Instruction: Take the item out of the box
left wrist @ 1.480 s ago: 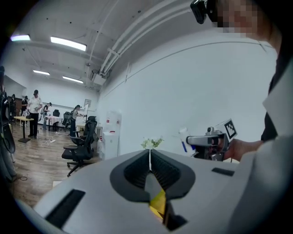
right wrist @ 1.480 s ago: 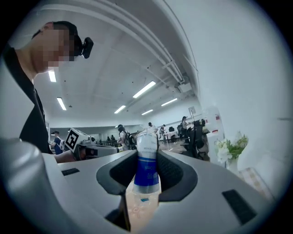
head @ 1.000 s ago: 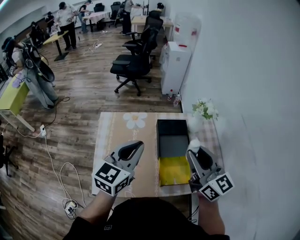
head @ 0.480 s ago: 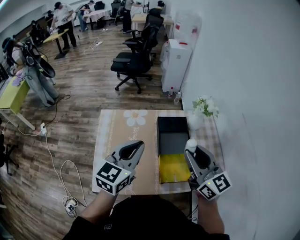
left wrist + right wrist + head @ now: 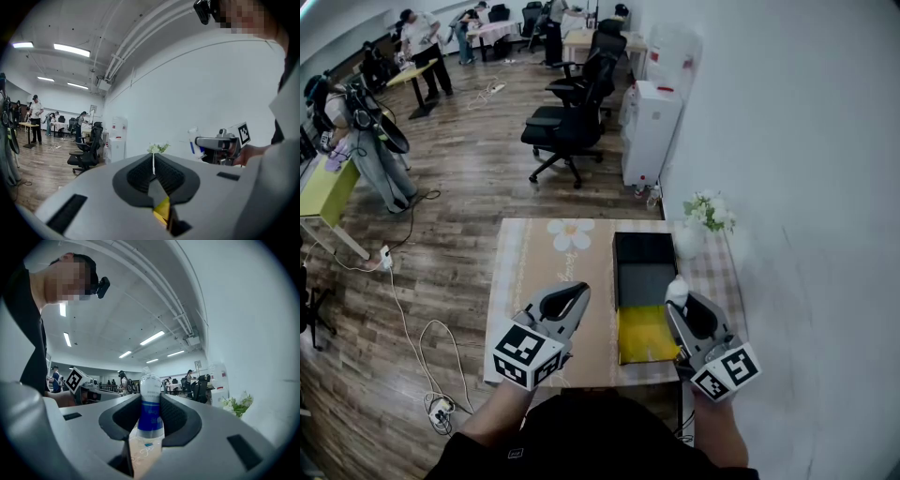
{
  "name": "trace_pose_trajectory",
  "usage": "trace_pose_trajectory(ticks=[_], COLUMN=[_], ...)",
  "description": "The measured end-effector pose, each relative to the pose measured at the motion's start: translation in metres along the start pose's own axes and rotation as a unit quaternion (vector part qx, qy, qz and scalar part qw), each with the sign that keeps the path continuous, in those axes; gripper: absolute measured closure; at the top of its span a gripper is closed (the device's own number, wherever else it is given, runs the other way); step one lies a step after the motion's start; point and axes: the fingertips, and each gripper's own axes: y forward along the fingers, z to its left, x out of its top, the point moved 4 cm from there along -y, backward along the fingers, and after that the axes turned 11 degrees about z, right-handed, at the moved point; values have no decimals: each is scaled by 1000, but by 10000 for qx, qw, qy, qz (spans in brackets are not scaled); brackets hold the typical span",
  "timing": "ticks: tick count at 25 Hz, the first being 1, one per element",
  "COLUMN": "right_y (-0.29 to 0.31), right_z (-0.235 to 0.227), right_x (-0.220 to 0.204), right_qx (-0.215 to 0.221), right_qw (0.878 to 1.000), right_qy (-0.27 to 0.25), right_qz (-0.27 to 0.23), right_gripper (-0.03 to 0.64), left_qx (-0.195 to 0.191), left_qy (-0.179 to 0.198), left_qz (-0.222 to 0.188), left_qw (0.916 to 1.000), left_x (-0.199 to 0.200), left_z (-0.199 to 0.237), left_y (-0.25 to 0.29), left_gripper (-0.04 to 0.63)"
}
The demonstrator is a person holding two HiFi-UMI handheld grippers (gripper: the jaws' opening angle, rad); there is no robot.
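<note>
A black open box (image 5: 643,272) with a yellow flap or lining (image 5: 645,333) at its near end lies on the table's right half. My right gripper (image 5: 681,304) is shut on a small white bottle with a blue label (image 5: 677,290), held at the box's right rim. In the right gripper view the bottle (image 5: 150,404) stands upright between the pads of that gripper (image 5: 150,422). My left gripper (image 5: 574,294) hovers over the table left of the box; in the left gripper view its jaws (image 5: 153,169) meet with nothing between them.
The table (image 5: 534,281) has a beige flower-print cloth. A white vase of flowers (image 5: 697,225) stands at its far right corner by the wall. Beyond are a white water dispenser (image 5: 651,131), a black office chair (image 5: 570,127) and people at desks. Cables (image 5: 422,356) lie on the floor at left.
My right gripper with the bottle has drifted slightly left, toward the box's right rim. The left gripper has barely moved.
</note>
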Motion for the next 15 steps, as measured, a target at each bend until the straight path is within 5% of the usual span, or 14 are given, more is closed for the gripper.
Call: trace_pose_trajectory(ticks=[15], right_y=[2], right_z=[14], right_x=[-4], right_qx=[116], right_qw=[9999], right_qy=[46], right_qz=[4], right_gripper=[482], left_qx=[-149], left_qy=[131], left_qz=[-84], left_qw=[9998], left_x=[2], left_z=[-22], left_y=[4], left_gripper=[575])
